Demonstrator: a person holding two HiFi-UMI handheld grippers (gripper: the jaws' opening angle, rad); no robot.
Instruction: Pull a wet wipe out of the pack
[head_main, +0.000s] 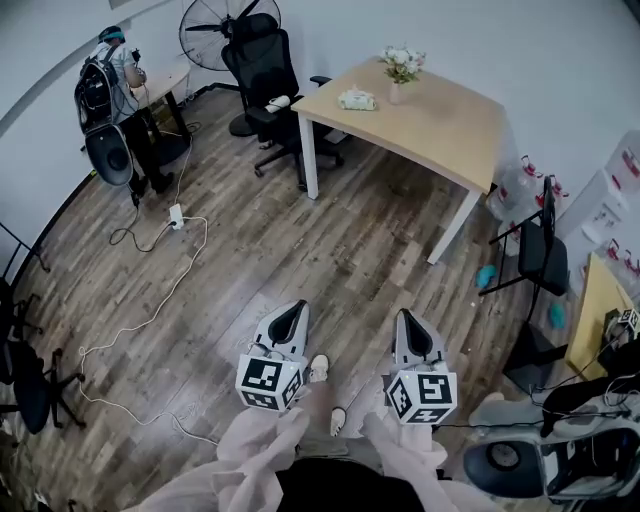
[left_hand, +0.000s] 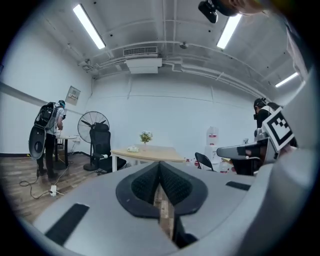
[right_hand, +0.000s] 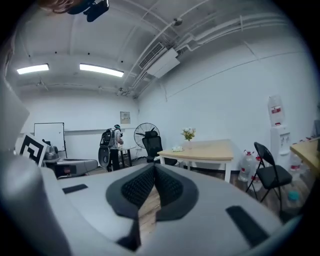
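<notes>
Grey left gripper (head_main: 298, 307), right gripper (head_main: 405, 316); black-white marker cubes (head_main: 268, 382); pink sleeves (head_main: 255, 445)

The table (head_main: 440, 125) has a light wood top and white legs. Near its far edge, the pack of wipes (head_main: 357, 99) is a pale whitish green. The flowers (head_main: 402, 62) are white with green leaves, in a pale vase (head_main: 395, 94). The floor (head_main: 300, 250) is brown wood in a plank pattern, crossed by a white cable (head_main: 150, 315). The office chair (head_main: 262, 70), fan (head_main: 215, 25) and folding chair (head_main: 540, 250) are black. The left gripper (head_main: 289, 318) and right gripper (head_main: 412, 330) are grey with black dotted pads (left_hand: 175, 187). Each cube (head_main: 268, 380) bears black-and-white square markers. The walls (head_main: 520, 40) are white.
</notes>
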